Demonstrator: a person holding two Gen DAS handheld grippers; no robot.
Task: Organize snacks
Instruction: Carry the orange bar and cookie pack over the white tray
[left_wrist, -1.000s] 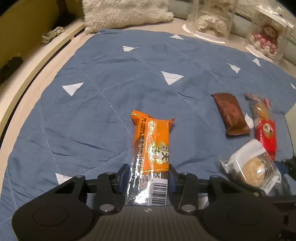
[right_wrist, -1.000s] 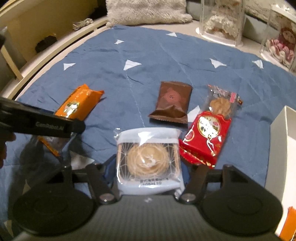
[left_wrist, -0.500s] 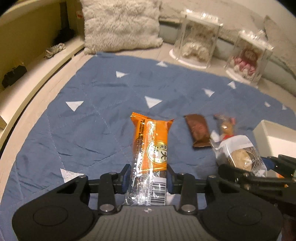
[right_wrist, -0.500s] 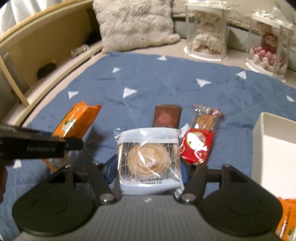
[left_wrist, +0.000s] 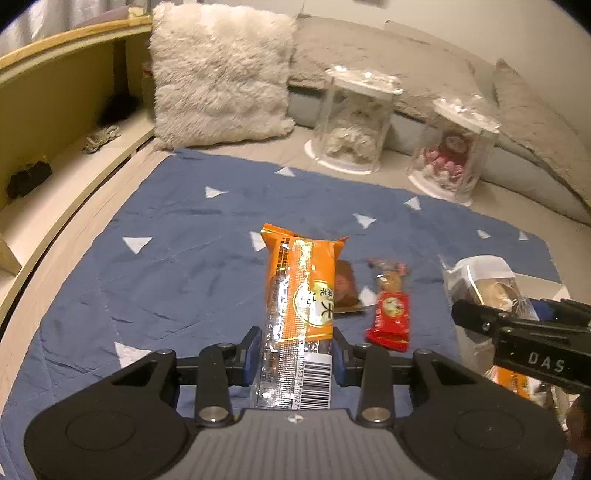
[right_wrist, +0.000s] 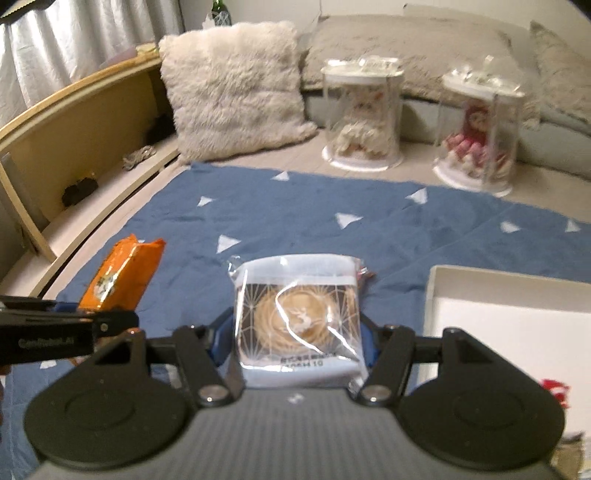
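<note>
My left gripper (left_wrist: 295, 356) is shut on a long orange snack bar (left_wrist: 301, 295), held above the blue mat (left_wrist: 184, 266). My right gripper (right_wrist: 297, 334) is shut on a clear-wrapped round cookie packet (right_wrist: 299, 317), also lifted off the mat. In the left wrist view the right gripper (left_wrist: 517, 325) with the cookie packet (left_wrist: 484, 284) shows at the right. In the right wrist view the left gripper (right_wrist: 66, 328) and the orange bar (right_wrist: 122, 273) show at the left. A brown packet (left_wrist: 345, 290) and a red packet (left_wrist: 391, 310) lie on the mat. A white box (right_wrist: 509, 321) stands at the right.
Behind the mat stand a fluffy cushion (left_wrist: 221, 74) and two clear cases holding dolls (left_wrist: 354, 125) (left_wrist: 458, 151). A wooden ledge (left_wrist: 55, 192) curves along the left. Something orange (left_wrist: 513, 380) lies by the box under the right gripper.
Both grippers have risen and tilted up with their snacks in them, so the mat looks farther away. The cushion, doll cases and white box have come into view.
</note>
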